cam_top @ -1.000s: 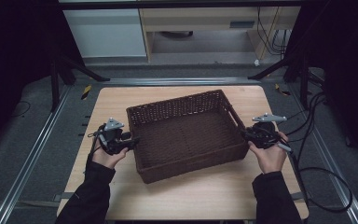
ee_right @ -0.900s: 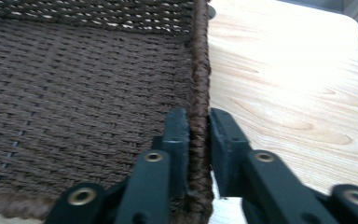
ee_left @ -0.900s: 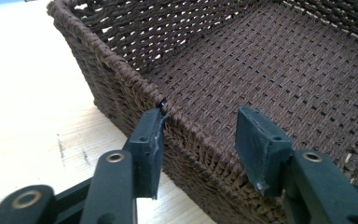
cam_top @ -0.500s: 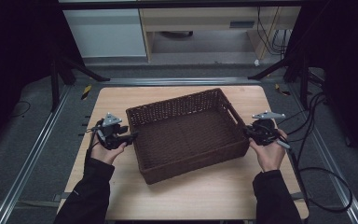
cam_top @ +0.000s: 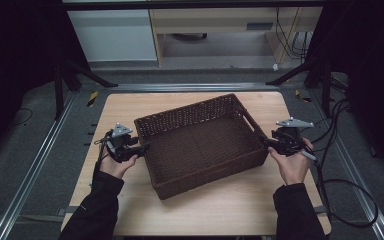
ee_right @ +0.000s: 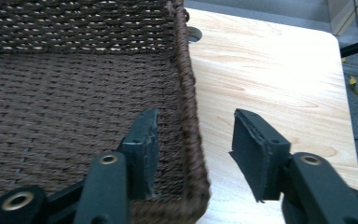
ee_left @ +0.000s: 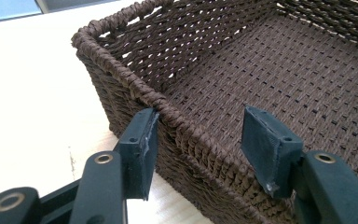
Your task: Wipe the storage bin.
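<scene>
While the wicker basket point(cam_top: 200, 142) sits in the middle of the table point(cam_top: 130, 107), turned a little so its long axis runs from about eight o'clock to two o'clock, a pair of tongs waits at each short end. At nine o'clock the left tongs point(cam_top: 139, 148) stand open, and the left gripper view shows them straddling the rim: one jaw outside the woven wall, the other over the basket floor, the outer one touching or just beside the braid. At three o'clock the right tongs point(cam_top: 266, 142) are open too, again with one jaw inside and one outside over bare wood, the rim point(ee_right: 189, 107) running up between them. Neither pair has closed on anything yet. Each hand looks equally near its own end, so the coming move is probably a squeeze on both rims, then a level lift.
</scene>
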A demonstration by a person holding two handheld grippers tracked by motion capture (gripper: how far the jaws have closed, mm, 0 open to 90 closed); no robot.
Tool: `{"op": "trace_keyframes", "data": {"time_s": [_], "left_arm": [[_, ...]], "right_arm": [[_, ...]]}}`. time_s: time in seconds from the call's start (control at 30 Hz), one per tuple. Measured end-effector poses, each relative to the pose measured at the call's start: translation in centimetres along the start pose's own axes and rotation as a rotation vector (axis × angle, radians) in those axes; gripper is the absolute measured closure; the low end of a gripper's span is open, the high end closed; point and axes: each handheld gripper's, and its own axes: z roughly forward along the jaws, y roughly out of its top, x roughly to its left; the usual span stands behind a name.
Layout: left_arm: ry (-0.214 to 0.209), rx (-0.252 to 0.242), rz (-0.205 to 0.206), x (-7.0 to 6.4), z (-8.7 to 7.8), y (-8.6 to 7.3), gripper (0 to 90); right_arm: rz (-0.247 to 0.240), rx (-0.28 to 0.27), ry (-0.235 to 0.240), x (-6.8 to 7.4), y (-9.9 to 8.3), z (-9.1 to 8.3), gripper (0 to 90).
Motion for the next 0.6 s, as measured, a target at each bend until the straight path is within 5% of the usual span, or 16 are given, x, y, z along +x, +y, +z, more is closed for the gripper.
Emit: {"op": "trace_keyframes", "data": {"time_s": [0.2,0.4,0.6], "left_arm": [[-0.001,0.0,-0.014,-0.7,-0.8,-0.5,44.1],[0.02,-0.047,0.041,-0.3,-1.7,0.1,43.7],[0.017,-0.064,0.03,1.4,-2.2,0.5,42.9]], "right_arm": [[-0.006,0.007,-0.011,0.6,0.1,-0.7,46.6],[0.0,0.026,-0.022,1.0,0.0,-0.9,46.3],[-0.011,0.034,-0.053,0.7,-0.2,-0.6,67.7]]}}
